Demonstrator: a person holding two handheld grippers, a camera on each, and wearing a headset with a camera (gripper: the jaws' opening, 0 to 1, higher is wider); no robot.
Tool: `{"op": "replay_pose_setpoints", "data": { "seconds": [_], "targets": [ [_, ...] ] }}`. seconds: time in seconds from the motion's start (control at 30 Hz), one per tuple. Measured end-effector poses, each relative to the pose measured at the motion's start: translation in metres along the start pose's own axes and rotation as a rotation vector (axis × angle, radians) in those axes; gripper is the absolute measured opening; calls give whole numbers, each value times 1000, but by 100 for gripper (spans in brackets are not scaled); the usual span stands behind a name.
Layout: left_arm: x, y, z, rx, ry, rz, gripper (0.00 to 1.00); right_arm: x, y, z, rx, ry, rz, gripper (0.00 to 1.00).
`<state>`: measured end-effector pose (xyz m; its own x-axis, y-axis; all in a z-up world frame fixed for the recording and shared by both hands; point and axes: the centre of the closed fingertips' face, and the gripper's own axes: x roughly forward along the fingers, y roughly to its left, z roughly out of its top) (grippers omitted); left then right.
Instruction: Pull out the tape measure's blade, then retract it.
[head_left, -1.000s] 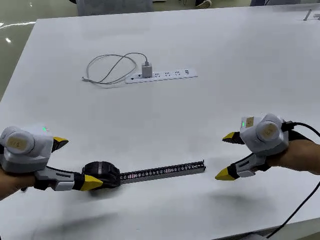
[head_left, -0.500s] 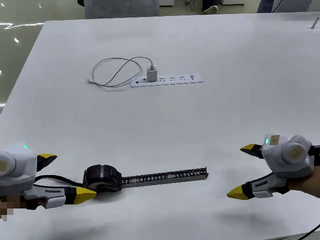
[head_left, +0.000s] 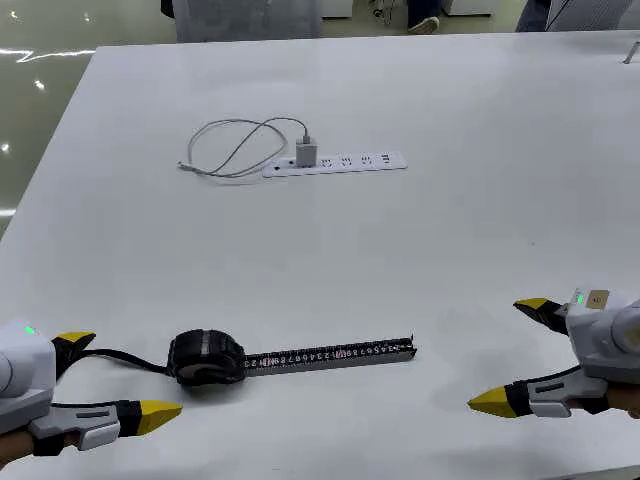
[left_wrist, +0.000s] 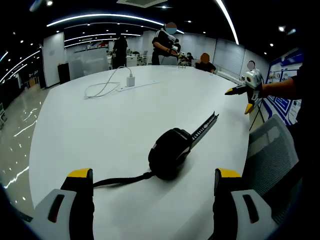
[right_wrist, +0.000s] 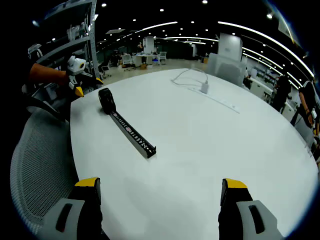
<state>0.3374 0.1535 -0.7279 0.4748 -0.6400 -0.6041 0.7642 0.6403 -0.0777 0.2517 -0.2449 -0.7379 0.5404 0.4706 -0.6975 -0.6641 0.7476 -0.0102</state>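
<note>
Head view: tape measure (head_left: 205, 357) lies on the table (head_left: 450, 200), blade (head_left: 330, 353) out, between left gripper (head_left: 120, 374) and right gripper (head_left: 510, 353), both spread wide, holding nothing.

Both grippers, jaws spread wide, gripping nothing.
At the head view's left edge the left gripper (head_left: 120, 375) sits low, yellow tips pointing right; the right gripper (head_left: 508, 353) at the right edge, tips pointing left, well apart.

Tape measure (head_left: 205, 357), blade (head_left: 335, 353) out, between left tool (head_left: 128, 374) and right tool (head_left: 502, 353), jaws apart.
</note>
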Motion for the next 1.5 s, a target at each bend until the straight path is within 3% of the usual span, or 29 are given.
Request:
{"op": "replay_pose_setpoints", "data": {
  "seconds": [0.17, 0.23, 0.4, 0.63, 0.73, 1.5],
  "targets": [
    [-7, 0, 1, 20, -23, 27, 99, -8, 2, -1, 6, -19, -11, 99],
    [-9, -4, 2, -3, -38, 9, 99, -10, 4, -2, 4, -22, -22, 99],
    [-13, -6, -5, 24, -17, 24, 99, -16, 14, -2, 24, -46, 2, 99],
    [-18, -8, -14, 1, -6, 20, 99, -18, 13, -7, 20, -37, -5, 99],
    [-21, -8, -16, 18, 1, 21, 99, -20, 11, -8, 24, -41, -12, 99],
    [-21, -10, -13, 27, -5, 17, 99, -30, 13, -22, 21, -28, -22, 99]
  ]
}}
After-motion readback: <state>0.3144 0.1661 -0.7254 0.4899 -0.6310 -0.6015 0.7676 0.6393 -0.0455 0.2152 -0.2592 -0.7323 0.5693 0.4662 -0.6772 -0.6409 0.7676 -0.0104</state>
